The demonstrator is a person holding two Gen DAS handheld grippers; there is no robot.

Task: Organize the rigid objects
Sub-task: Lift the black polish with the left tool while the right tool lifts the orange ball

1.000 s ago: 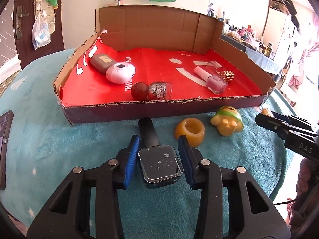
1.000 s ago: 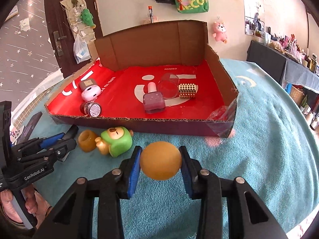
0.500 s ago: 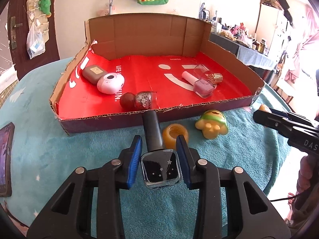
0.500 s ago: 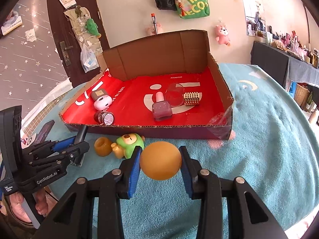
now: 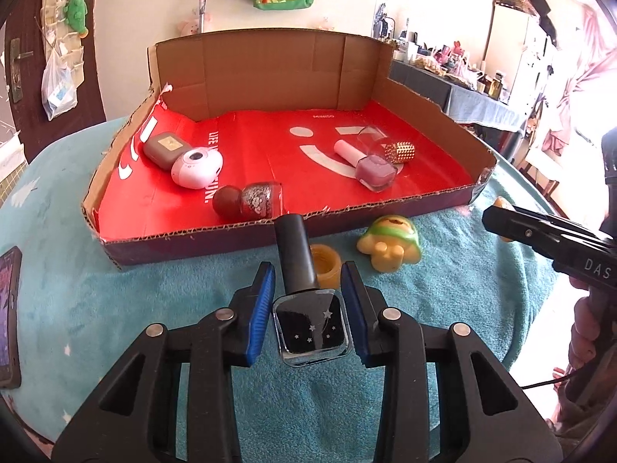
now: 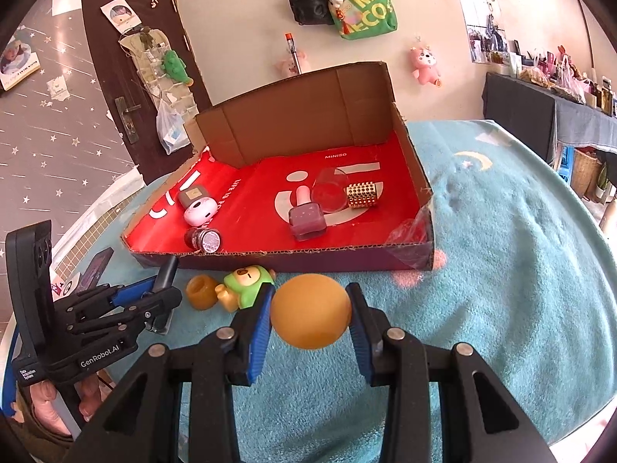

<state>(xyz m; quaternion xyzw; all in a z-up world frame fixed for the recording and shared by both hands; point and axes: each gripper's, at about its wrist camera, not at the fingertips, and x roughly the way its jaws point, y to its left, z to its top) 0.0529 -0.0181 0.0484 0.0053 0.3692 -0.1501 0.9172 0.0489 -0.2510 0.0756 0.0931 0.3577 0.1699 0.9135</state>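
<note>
A teal fleecy blanket (image 5: 135, 308) with pale stars and a moon covers the round table, in a bright room with a cream wall, a dark brown door (image 6: 127, 77) at the left and a cluttered sideboard (image 6: 547, 108) at the right. A green tote bag (image 6: 366, 7) hangs high on the wall.

On the blanket sits a shallow cardboard box (image 5: 270, 69) lined in red, its back flap upright. Inside lie a brown case (image 5: 164, 148) touching a pink round case (image 5: 196, 168), a glittery bottle with a dark red cap (image 5: 250, 200) near the front edge, and, toward the right, a mauve polish bottle (image 5: 376, 169) beside a gold studded cap (image 5: 401, 151).

Just outside the front wall lie a green and yellow toy figure (image 5: 391, 245) and an amber ring-shaped pot (image 6: 202, 291) (partly hidden in the left view by the bottle).

The left gripper (image 5: 306, 308) has closed a little in the last second and holds a black square polish bottle (image 5: 312, 332) with small stars, neck pointing toward the box. The right gripper (image 6: 310, 312) is clamped on an orange ball (image 6: 310, 310) above the blanket.

Only the right view shows the starry grey wall, a pink plush toy (image 6: 424, 65) and the left tool from the side. Only the left view shows a phone (image 5: 7, 316) at the blanket's left edge.
</note>
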